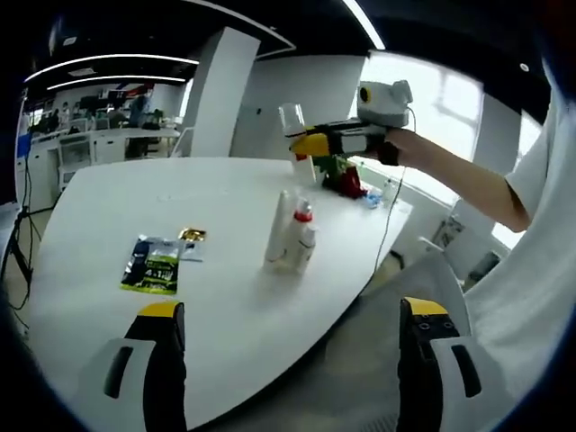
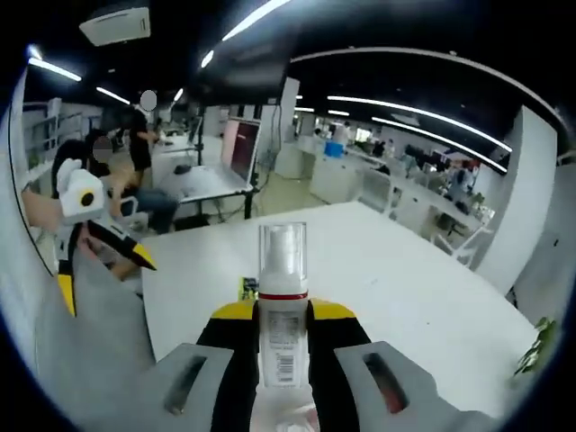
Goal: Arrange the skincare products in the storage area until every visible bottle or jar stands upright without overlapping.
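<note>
On the white table [image 1: 108, 270] in the left gripper view, two slim skincare bottles [image 1: 290, 231] stand upright and touch each other near the table's middle; the nearer one has a red collar under its cap. To their left lies a flat green and black sachet [image 1: 153, 265], and just beyond it a small gold packet [image 1: 192, 235], both apart from the bottles. At the far edge of the table sits something red with green leaves [image 1: 342, 178], too small to make out further.

The left gripper [image 1: 292, 346] hangs over the near edge of the table, its yellow-tipped jaws spread wide with nothing between them. The right gripper [image 1: 310, 142] reaches in from the right, held up in the air above the far part of the table by a person's arm, with a clear-capped bottle at its tip.

In the right gripper view the right gripper [image 2: 282, 328] is clamped on a pump bottle [image 2: 282, 306] with a clear cap, a red collar and a barcode label; the bottle stands upright between the jaws, above the table [image 2: 405, 288]. The left gripper [image 2: 90, 238] shows at the left edge.

The room is an open office with white pillars, strip lights on a dark ceiling, rows of desks and bright windows; people stand at desks in the distance
</note>
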Tool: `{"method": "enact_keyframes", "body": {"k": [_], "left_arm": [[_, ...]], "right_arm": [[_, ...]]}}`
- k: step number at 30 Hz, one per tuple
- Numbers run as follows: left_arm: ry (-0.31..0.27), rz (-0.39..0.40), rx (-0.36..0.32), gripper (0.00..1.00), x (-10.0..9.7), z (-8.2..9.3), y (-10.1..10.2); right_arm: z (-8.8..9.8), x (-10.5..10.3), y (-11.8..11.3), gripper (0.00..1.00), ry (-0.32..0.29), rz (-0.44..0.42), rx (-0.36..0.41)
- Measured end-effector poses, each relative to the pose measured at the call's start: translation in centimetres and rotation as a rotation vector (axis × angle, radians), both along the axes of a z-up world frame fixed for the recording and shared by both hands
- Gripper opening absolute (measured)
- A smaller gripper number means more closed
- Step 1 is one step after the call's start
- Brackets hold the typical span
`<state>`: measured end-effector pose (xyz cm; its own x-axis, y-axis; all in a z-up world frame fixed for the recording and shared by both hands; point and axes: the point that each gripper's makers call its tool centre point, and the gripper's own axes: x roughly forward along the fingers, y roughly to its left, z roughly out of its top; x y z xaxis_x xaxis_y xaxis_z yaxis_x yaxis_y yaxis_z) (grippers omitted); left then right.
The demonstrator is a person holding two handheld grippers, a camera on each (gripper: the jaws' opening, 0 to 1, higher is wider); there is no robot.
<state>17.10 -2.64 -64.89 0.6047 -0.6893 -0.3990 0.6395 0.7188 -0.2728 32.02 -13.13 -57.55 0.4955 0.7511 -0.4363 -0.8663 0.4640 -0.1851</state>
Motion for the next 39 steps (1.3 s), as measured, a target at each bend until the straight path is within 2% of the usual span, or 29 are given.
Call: {"method": "enact_keyframes", "body": {"k": [5,10,18,21,22,27,30,39], "left_arm": [[-0.009,-0.003,0.003,0.92,0.2,0.4,-0.3],[-0.018,-0.008,0.0,0.92,0.2,0.7,-0.9],[-0.028,0.019,-0.03,0.9,0.4,1.8,-2.3],[-0.039,0.017,-0.041,0.86,0.5,2.3,-2.8],[-0.04,0.02,-0.041,0.85,0.5,2.4,-2.9],[-0.044,0.013,-0.057,0.73,0.5,2.8,-3.5],[-0.051,0.004,-0.035,0.67,0.2,2.8,-4.1],[-0.057,0.005,-0.044,0.62,0.4,3.3,-5.4]], "right_arm": [[-1.2,-1.3,-0.1,0.19,0.019,0.039,0.009],[-2.5,-4.1,1.2,0.19,0.054,0.149,0.042],[-4.2,-7.7,3.0,0.19,0.105,0.257,0.098],[-4.8,-8.8,3.3,0.19,0.127,0.269,0.12],[-5.4,-9.8,3.5,0.19,0.153,0.294,0.13],[-7.2,-11.6,2.9,0.19,0.192,0.345,0.113],[-7.5,-11.8,2.7,0.19,0.211,0.359,0.127],[-6.7,-13.3,2.5,0.19,0.238,0.443,0.168]]}}
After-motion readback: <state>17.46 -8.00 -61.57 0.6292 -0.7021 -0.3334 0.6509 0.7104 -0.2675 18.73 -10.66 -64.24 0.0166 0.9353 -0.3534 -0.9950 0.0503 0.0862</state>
